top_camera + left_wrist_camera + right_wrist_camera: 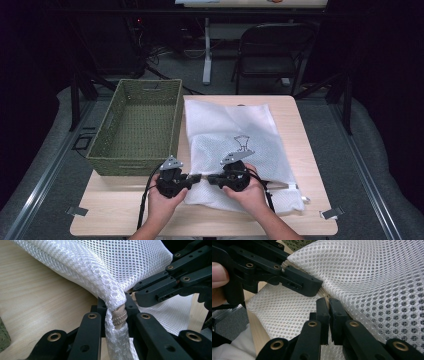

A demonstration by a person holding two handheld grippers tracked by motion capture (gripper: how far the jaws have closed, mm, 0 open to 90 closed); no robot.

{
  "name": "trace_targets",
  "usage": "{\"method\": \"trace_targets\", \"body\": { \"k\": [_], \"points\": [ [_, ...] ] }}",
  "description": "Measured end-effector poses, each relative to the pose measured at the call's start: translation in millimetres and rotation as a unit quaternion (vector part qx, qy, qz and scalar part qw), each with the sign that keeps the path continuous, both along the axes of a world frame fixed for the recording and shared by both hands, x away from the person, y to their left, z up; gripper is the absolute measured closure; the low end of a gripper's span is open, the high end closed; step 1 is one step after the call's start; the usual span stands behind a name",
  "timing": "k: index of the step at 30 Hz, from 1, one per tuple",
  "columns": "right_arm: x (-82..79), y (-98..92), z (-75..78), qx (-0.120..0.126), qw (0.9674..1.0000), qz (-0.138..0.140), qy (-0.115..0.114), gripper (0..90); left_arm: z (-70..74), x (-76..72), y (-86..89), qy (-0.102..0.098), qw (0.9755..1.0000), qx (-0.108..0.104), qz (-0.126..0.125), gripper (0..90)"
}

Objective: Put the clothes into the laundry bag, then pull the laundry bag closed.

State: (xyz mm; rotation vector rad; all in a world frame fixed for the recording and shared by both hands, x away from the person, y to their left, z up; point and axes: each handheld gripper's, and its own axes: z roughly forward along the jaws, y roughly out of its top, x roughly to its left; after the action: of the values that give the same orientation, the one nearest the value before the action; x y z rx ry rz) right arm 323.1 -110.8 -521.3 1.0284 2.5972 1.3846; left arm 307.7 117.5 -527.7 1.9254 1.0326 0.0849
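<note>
Item: mesh laundry bag (pixel 235 150), flat on bench (pixel 300 150), right of basket (pixel 140 125). My left tongs (pixel 196 177) and right tongs (pixel 212 178) pinch its near-left zipper edge; I part them evenly, avoiding snags.

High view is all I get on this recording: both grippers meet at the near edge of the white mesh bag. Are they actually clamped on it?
Observer: Yes. In the left gripper view, the left gripper is shut on the mesh bag, pinching a bunched fold.
Operator: Anything inside that fold?
Observer: A tan zipper sits in the pinched mesh.
Operator: And the right one?
Observer: In the right gripper view, the right gripper is shut on the bag's tan-edged seam, its jaws nearly together.
Operator: Do the two grippers touch?
Observer: They are very close; whether they touch I cannot tell.
</note>
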Motion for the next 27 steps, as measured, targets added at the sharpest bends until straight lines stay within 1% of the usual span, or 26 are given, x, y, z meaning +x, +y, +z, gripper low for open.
{"method": "trace_targets", "body": {
  "k": [6,9,11,13,18,23,25,27],
  "points": [
    [0.5,0.1,-0.5,0.001,1.0,-0.001,0.005,86.9,-0.6,0.1,0.1,0.004,1.0,-0.002,0.003,81.0],
    [0.0,-0.9,1.9,0.003,1.0,-0.004,0.007,86.9,0.8,0.0,0.2,0.002,1.0,-0.004,0.002,81.0],
    [-0.8,-1.6,4.3,0.004,1.0,-0.004,0.004,86.9,1.6,-0.5,0.8,0.003,1.0,-0.008,0.002,80.9],
    [-1.2,-1.7,5.7,0.004,1.0,-0.004,0.003,86.9,2.8,-1.0,1.1,0.001,1.0,-0.003,0.003,80.9],
    [-1.6,-2.2,7.3,0.006,1.0,-0.004,0.005,87.0,3.8,-1.2,0.4,0.001,1.0,-0.006,0.003,80.9],
    [-0.5,-3.4,8.2,0.01,0.9999,-0.003,0.009,87.0,4.6,-0.9,0.7,0.003,1.0,-0.006,0.002,80.8],
    [-0.4,-3.7,8.2,0.008,0.9999,-0.003,0.008,87.0,4.8,-1.5,1.0,0.003,1.0,-0.002,0.006,81.0],
    [0.0,-5.1,8.3,0.01,0.9999,-0.004,0.009,87.0,5.2,-1.1,2.0,0.005,1.0,-0.004,0.005,80.9]
  ]
}}
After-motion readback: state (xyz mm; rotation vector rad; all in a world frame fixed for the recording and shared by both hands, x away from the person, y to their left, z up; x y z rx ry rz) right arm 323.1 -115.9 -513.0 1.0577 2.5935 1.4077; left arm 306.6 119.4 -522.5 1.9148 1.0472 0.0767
